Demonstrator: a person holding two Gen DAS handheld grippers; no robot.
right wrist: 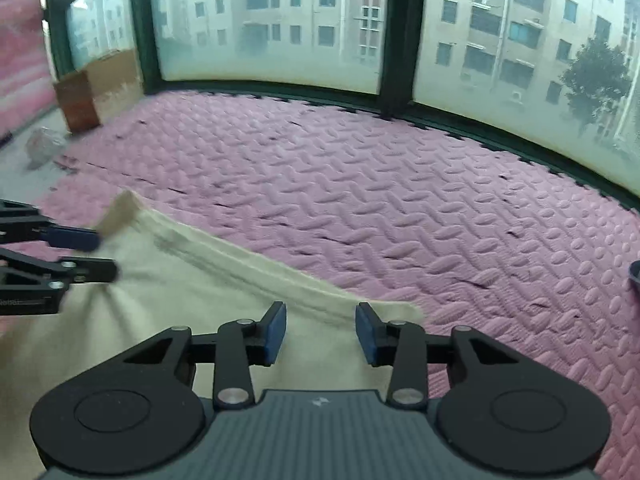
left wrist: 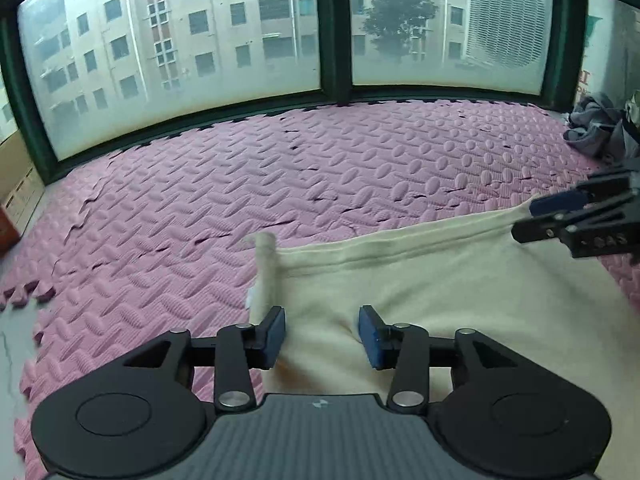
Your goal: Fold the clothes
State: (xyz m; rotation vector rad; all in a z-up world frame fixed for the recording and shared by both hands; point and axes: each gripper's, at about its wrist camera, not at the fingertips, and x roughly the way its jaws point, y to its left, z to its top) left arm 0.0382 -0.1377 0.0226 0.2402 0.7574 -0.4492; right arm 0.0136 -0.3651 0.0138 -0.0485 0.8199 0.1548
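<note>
A cream garment lies spread on the pink foam mat, its hemmed edge toward the window. My left gripper is open above the garment's left end, beside a rolled corner. My right gripper is open above the garment's right corner. In the left wrist view the right gripper shows at the far right, open at the hem. In the right wrist view the left gripper shows at the left edge, open over the cloth.
A dark green window frame runs along the mat's far edge. A grey heap of clothes lies at the back right. A cardboard box stands at the back left, with crumpled plastic on the bare floor beside it.
</note>
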